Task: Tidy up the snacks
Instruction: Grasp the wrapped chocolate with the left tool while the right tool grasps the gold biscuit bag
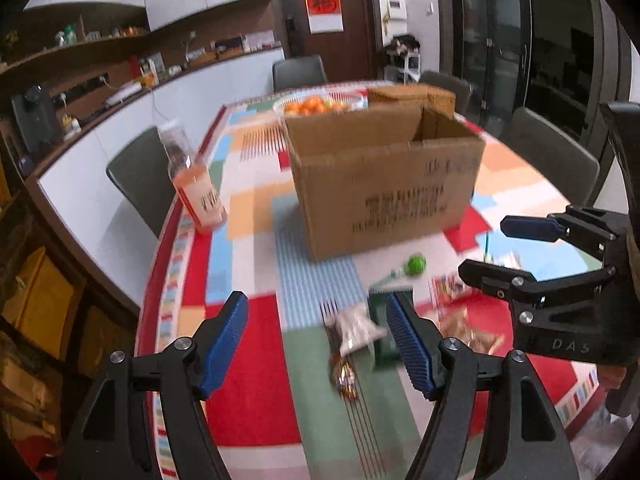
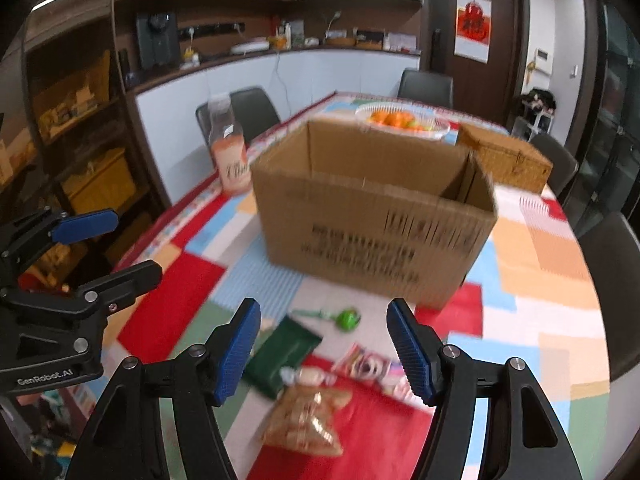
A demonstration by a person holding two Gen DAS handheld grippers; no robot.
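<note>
An open-topped cardboard box (image 1: 384, 184) (image 2: 372, 224) stands mid-table on the patchwork cloth. Loose snacks lie in front of it: a dark green packet (image 2: 286, 354) (image 1: 380, 334), a green lollipop (image 1: 416, 265) (image 2: 347, 319), a golden crinkly bag (image 2: 308, 416) (image 1: 472, 332), a pink-white packet (image 2: 368, 366), a pale bag (image 1: 356, 330) and a gold-wrapped sweet (image 1: 346, 376). My left gripper (image 1: 320, 344) (image 2: 112, 248) hovers open above the pale bag and the green packet. My right gripper (image 2: 322, 354) (image 1: 512, 250) hangs open over the golden bag, holding nothing.
A bottle of orange drink (image 1: 196, 188) (image 2: 230, 152) stands near the table's left edge. Behind the box are a white basket of oranges (image 2: 432, 130) and a wicker box (image 2: 508, 160). Grey chairs (image 1: 140, 176) ring the table. A counter runs along the left wall.
</note>
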